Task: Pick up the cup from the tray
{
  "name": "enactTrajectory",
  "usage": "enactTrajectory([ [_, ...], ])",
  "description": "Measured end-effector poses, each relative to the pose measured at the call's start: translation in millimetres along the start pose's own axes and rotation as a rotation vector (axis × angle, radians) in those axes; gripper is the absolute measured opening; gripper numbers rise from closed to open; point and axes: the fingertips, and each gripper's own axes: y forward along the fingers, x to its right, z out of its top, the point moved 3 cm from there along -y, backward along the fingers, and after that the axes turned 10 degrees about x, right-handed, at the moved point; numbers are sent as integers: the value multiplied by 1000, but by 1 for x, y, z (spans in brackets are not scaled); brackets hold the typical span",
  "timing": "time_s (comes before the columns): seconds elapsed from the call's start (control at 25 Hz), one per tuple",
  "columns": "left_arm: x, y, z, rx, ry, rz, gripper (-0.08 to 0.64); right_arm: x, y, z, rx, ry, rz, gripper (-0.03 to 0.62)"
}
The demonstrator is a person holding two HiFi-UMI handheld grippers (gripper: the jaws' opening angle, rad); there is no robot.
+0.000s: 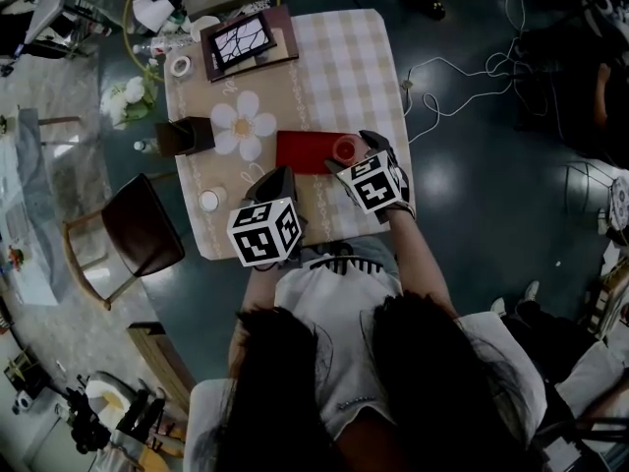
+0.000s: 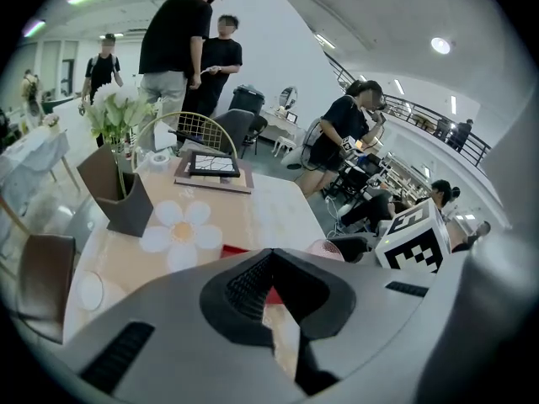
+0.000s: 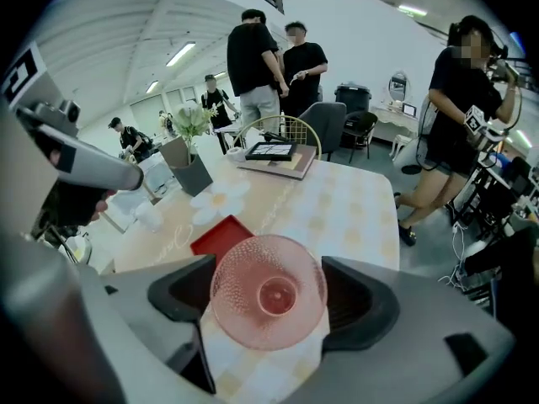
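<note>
Right gripper (image 3: 268, 276): clenched on the pink dimpled glass cup (image 3: 268, 303), with one dark jaw against each side of its round wall.
Cup: in the head view we find it at the 3 o'clock end of the red rectangular tray (image 1: 303, 152) (whether its base touches the tray, we cannot tell).
Left gripper (image 2: 271, 283): its jaws are drawn together with nothing held, and only a sliver of red shows through the gap. It hovers at the tray's 7 o'clock.
Table: the beige checked-cloth table (image 1: 344, 67) bears the tray towards its 6 o'clock edge.
Neighbours: we see a white flower-shaped mat (image 1: 243, 124) just beside the tray at 9 o'clock, and a dark framed picture (image 1: 246, 39) at 11 o'clock, well apart.
</note>
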Motion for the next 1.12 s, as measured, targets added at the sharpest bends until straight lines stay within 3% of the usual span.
enactTrajectory([
  [0.48,21,6,-1,-4,25,-64,8,35,-34,-36,-29,69,-100,399],
  [0.84,24,5,-4,-1,16,-73,8,40,-36,-64,-62,106,-111,399],
  [1.12,24,1,-6,4,14,-73,8,43,-38,-73,-16,138,-114,399],
])
